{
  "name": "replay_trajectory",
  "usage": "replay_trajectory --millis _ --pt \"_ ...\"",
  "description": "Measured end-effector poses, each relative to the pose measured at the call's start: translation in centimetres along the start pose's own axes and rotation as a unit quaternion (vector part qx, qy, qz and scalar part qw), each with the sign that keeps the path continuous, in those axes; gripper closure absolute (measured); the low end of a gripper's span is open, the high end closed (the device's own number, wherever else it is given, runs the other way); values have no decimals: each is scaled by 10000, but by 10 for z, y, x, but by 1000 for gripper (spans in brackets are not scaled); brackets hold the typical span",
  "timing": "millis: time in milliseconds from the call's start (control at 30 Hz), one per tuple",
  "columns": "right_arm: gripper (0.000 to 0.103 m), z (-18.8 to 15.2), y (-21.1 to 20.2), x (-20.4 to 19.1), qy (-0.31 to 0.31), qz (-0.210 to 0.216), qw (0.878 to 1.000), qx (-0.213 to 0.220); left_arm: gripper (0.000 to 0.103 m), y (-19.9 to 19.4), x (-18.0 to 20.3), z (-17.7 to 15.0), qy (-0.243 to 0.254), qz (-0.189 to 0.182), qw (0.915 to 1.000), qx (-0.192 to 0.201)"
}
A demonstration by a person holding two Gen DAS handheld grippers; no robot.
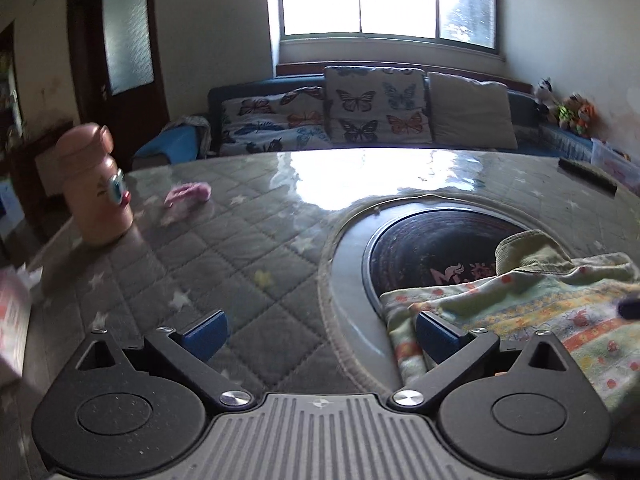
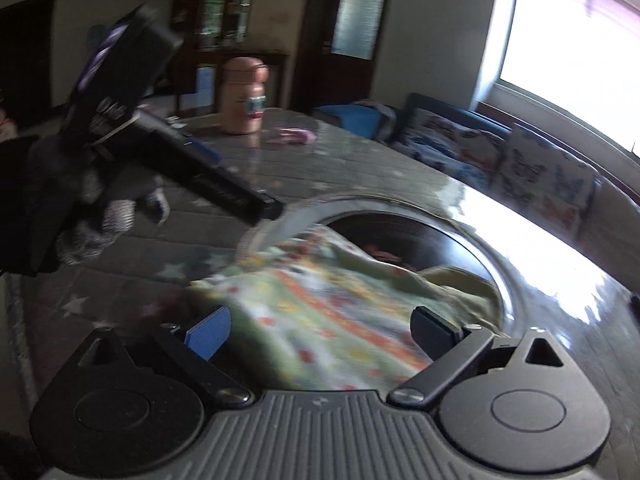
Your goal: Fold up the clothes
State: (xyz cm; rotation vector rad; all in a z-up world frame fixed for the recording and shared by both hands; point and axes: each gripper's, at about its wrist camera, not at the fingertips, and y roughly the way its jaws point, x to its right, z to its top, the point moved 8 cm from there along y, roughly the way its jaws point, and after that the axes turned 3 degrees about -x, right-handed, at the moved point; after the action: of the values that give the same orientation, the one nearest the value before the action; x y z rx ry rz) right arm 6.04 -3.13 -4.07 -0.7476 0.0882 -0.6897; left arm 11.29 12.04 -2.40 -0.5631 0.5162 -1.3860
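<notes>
Cotton garment (image 1: pixel 532 312), flower-printed, lies bunched on the worktop (image 1: pixel 224 240) at the left gripper's (image 1: pixel 320 332) two o'clock, folding barely begun; both it and the right gripper (image 2: pixel 320 330) show jaws wide, empty.

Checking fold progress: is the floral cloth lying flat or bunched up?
Bunched, not neatly folded. The floral cloth lies rumpled over the table's round inset, with an olive fabric edge humped up behind it.

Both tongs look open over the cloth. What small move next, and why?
Probably lower the right tongs onto the near edge of the printed cloth and close. Their jaws stand wide with cloth between them, unpinched. The left tongs are open too, mostly over the bare table, only the right pad reaching the cloth, so they would need to shift toward it first.
</notes>
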Motion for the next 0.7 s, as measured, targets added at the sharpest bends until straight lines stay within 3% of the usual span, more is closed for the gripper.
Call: replay_trajectory --millis 133,333,367,500,700 --pt "17 3 14 -30 -357 240 9990 -126 1 -8 -10 -8 -450 -233 9986 -136" --pt "43 3 33 -51 -678 339 9965 -342 2 -4 -9 -19 -1069 -837 9894 -507" --pt "44 3 34 -52 -682 315 9966 -352 4 -4 -8 -21 -1149 -925 9874 -570" --pt "69 6 32 -47 -567 271 9974 -353 7 1 -3 -25 -1437 -1201 9792 -779" --pt "86 15 18 -35 -87 440 9989 -131 9 4 8 -25 -1729 -1525 9679 -998"
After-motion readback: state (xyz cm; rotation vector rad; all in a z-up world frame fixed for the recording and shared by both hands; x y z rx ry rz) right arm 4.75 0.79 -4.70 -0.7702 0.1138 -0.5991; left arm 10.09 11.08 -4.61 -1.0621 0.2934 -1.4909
